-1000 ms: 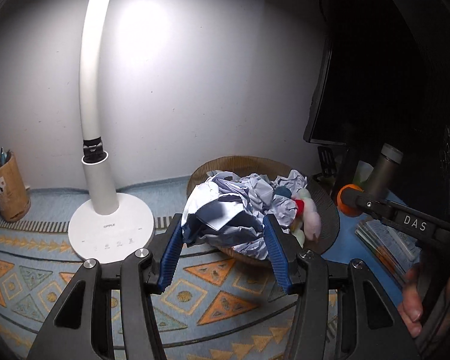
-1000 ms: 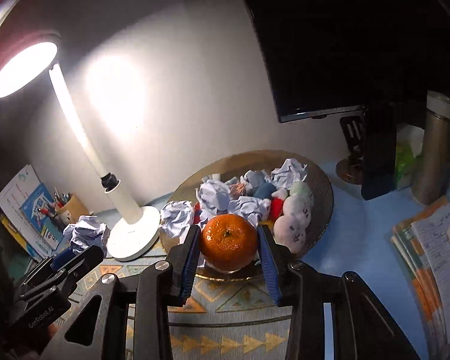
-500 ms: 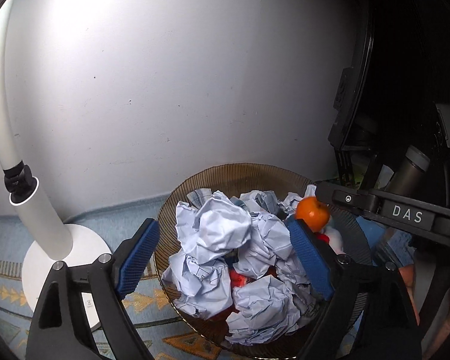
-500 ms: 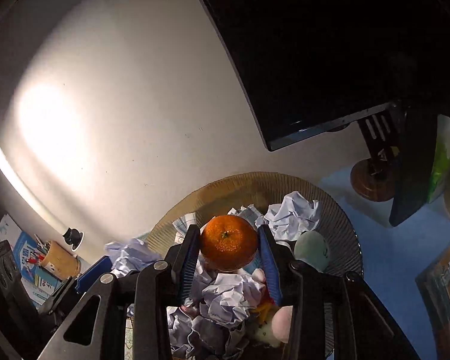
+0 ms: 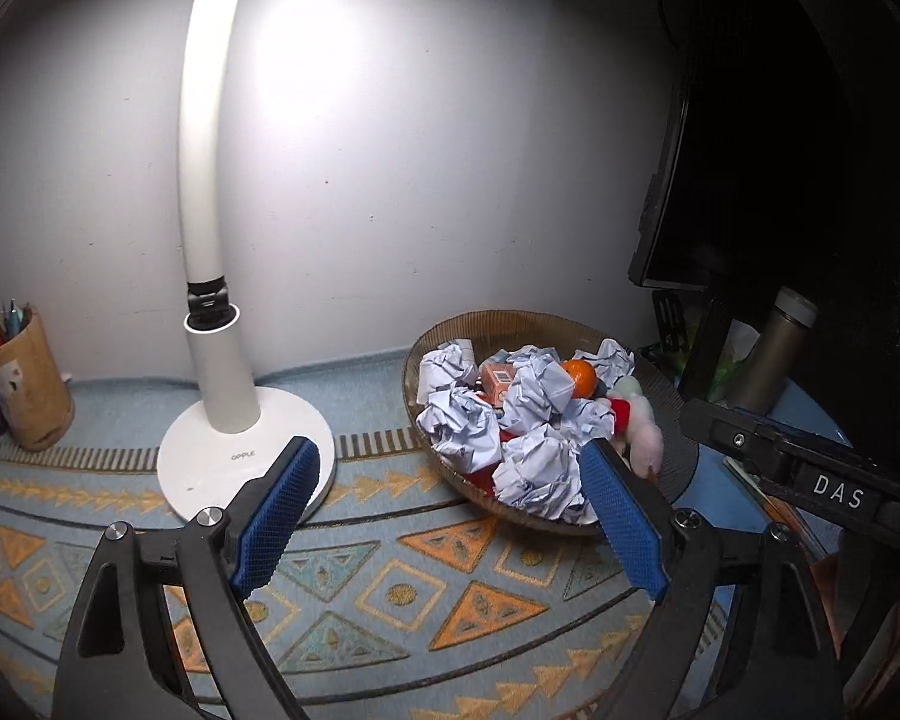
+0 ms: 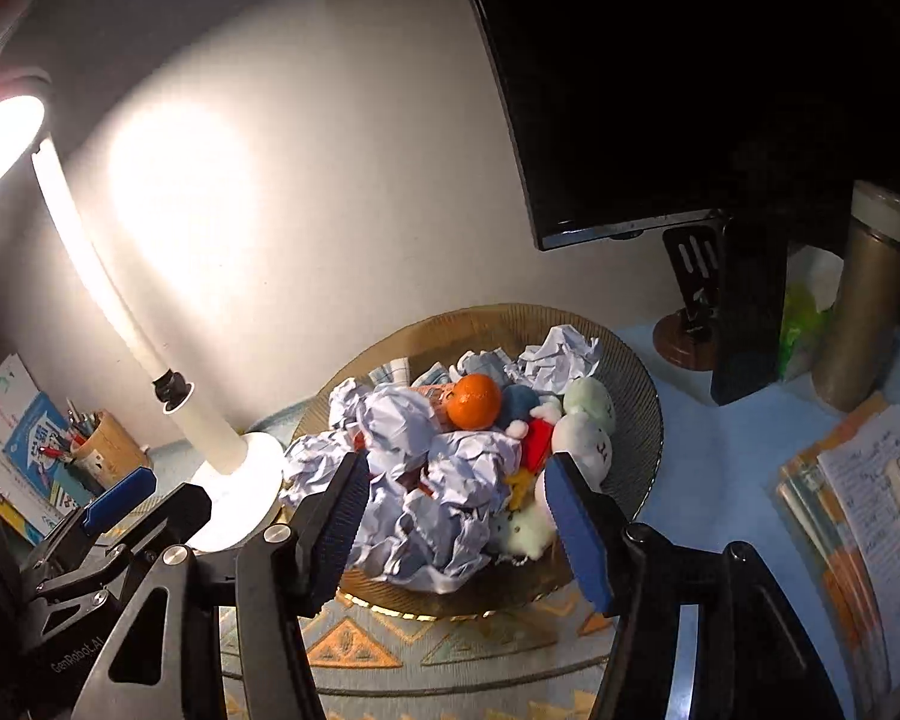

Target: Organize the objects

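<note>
A brown ribbed bowl (image 5: 510, 324) (image 6: 642, 372) holds several crumpled paper balls (image 5: 534, 471) (image 6: 399, 420), small plush toys (image 6: 588, 447) and an orange (image 5: 581, 377) (image 6: 476, 401) that rests on top of the pile. My left gripper (image 5: 450, 516) is open and empty, low over the patterned mat, in front of the bowl. My right gripper (image 6: 459, 516) is open and empty, just in front of the bowl's near rim. The left gripper also shows in the right wrist view (image 6: 120, 495).
A white desk lamp (image 5: 234, 420) (image 6: 228, 456) stands left of the bowl on the patterned mat (image 5: 390, 588). A pen cup (image 5: 24, 384) is at far left. A dark monitor (image 6: 660, 90), a phone stand (image 6: 696, 300), a metal flask (image 6: 870, 300) and notebooks (image 6: 858, 498) are at right.
My left gripper let go of a paper ball into the bowl and pulled back. My right gripper opened, left the orange on the pile and drew back.
</note>
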A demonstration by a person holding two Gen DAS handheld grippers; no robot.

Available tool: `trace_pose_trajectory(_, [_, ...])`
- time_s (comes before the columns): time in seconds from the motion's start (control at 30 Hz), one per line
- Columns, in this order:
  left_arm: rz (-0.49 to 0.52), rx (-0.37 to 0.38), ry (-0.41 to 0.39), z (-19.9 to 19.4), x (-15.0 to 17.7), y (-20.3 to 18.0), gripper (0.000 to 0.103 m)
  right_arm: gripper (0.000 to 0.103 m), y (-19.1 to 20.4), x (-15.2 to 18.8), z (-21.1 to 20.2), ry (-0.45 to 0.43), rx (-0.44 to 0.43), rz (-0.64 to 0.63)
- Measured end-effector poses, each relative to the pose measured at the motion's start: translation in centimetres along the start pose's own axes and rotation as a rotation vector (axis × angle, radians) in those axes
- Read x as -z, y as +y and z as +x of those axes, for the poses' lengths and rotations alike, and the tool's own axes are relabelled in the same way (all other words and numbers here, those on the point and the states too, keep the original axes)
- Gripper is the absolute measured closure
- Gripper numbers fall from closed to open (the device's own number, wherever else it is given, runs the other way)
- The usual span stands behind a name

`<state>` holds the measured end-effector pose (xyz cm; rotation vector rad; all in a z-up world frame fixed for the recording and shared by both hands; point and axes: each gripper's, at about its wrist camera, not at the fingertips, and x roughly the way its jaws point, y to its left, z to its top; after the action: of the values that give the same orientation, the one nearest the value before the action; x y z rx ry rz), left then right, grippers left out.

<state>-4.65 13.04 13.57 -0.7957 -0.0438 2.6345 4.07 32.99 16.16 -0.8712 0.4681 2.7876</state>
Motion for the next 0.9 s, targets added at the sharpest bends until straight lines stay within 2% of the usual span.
trace_pose_trajectory(0.2, [-0.049,-0.187,-0.012,-7.2,3.8,3.9,0.015,0.044,5.8,3.8,-3.1,0.012,-0.028,-0.108])
trace_pose_trajectory(0.4, [-0.082,-0.313,0.045,-9.1,9.5,8.0,0.015,0.044,9.9,9.2,-1.4,0.099,-0.079,-0.130])
trace_pose_trajectory(0.5, [-0.121,-0.347,0.069,-8.3,12.3,9.7,0.015,0.044,10.9,12.3,0.7,0.128,-0.058,-0.165])
trace_pose_trajectory(0.6, [-0.157,-0.365,0.077,-7.5,13.7,10.7,0.015,0.044,11.0,14.2,2.5,0.154,-0.037,-0.189])
trace_pose_trajectory(0.8, [-0.156,-0.322,0.124,-6.2,14.1,10.7,0.015,0.044,11.0,15.1,4.1,0.165,0.018,-0.231])
trace_pose_trajectory(0.9, [-0.203,-0.343,0.163,-5.6,14.4,11.6,0.015,0.044,10.9,15.6,5.0,0.185,0.026,-0.227])
